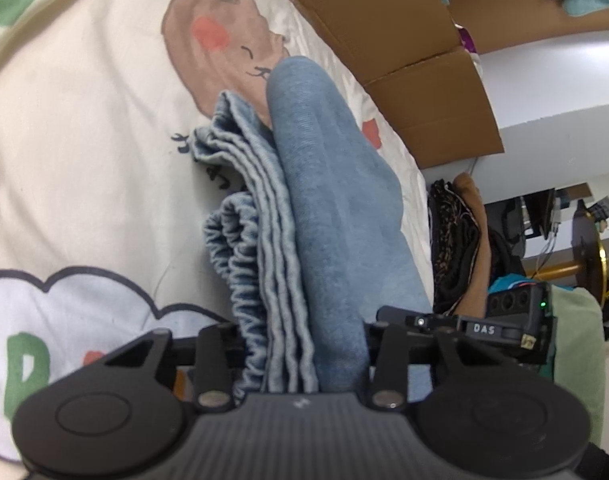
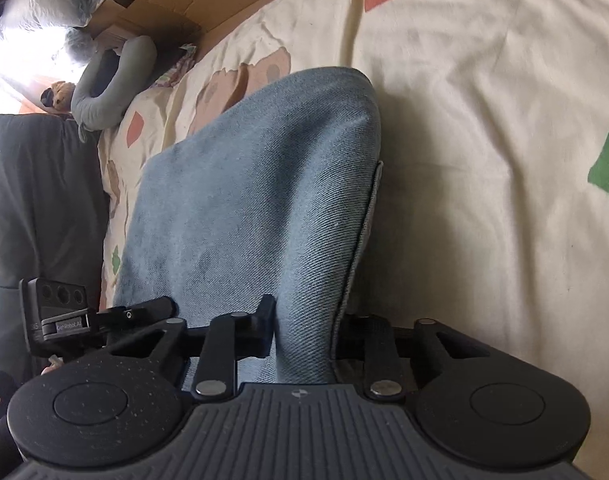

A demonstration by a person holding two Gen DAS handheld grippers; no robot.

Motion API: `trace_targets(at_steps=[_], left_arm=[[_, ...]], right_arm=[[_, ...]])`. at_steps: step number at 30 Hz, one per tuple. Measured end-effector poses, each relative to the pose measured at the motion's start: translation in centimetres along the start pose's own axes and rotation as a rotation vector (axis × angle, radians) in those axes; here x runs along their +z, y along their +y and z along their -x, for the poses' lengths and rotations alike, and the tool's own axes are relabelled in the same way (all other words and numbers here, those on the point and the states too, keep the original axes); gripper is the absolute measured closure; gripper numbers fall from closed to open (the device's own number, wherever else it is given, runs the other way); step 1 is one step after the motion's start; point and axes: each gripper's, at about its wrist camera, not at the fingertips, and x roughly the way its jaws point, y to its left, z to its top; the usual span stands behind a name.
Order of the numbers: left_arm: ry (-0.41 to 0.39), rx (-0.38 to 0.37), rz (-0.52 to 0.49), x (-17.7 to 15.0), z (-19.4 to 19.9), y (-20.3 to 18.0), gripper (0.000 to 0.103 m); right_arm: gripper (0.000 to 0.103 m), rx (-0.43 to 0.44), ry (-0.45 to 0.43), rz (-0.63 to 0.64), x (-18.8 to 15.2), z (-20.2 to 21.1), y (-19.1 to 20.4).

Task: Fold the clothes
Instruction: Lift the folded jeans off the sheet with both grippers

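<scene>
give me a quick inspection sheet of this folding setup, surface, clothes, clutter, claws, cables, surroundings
surface: cream bedsheet with cartoon prints, wrinkled.
job's things: blue denim garment, folded in several layers, lifted off the sheet; elastic waistband bunched at one side.
clutter: dark clothes pile at the bed edge; grey curved pillow and black bedding at the other side.
claws: left claw shut on the garment's layered edge; right claw shut on a fold of the same garment.
cables: thin wires near the shelf, off the bed.
surroundings: cardboard boxes along the bed; crowded shelf behind.
</scene>
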Motion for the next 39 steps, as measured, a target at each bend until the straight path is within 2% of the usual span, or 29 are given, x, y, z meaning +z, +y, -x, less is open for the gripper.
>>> trace_targets(at_steps=[2,4,6,8,10,14,15,16,22,29,39], left_arm=[[0.004,0.023,0.000,0.0,0.0,-0.2,0.061],[0.012,0.034,0.022,0.1,-0.3,0.1,0.061],[0.017,0.038,0.035,0.1,-0.5,0.3,0.060],[0.021,0.039,0.044,0.2,-0.6,0.5,0.060],[0.024,0.040,0.047,0.2,-0.7,0.5,0.060],[0.027,0.036,0.069,0.1,-0.7,0.8,0.060],[0.028,0.041,0.069,0.1,-0.6,0.7,0.060],[0.028,0.048,0.068,0.1,-0.6,0.5,0.060],[0.033,0.086,0.053,0.4,0.0,-1.3,0.062],[0.020,0.118,0.042,0.9,2.5,-4.6,0.063],[-0.041,0.138,-0.007,2.4,9.8,-12.5,0.063]], right_arm=[[0.076,-0.030,0.009,0.014,0.1,0.1,0.7],[0.065,-0.056,0.036,-0.008,0.4,-0.2,0.5],[0.058,-0.056,0.053,-0.031,0.7,-0.4,-0.3],[0.053,-0.042,0.051,-0.050,1.0,-0.2,-1.4],[0.043,-0.016,0.071,-0.079,1.3,-0.5,-2.5],[0.043,0.071,0.071,-0.145,1.3,-1.4,-3.8],[0.043,0.085,0.074,-0.140,1.2,-1.6,-3.6],[0.050,0.099,0.079,-0.132,1.0,-1.8,-3.3],[0.077,0.095,0.059,-0.106,0.9,-0.9,-2.0],[0.080,0.061,0.057,-0.035,1.8,2.0,1.8],[0.080,0.087,0.017,0.049,3.7,9.3,9.3]])
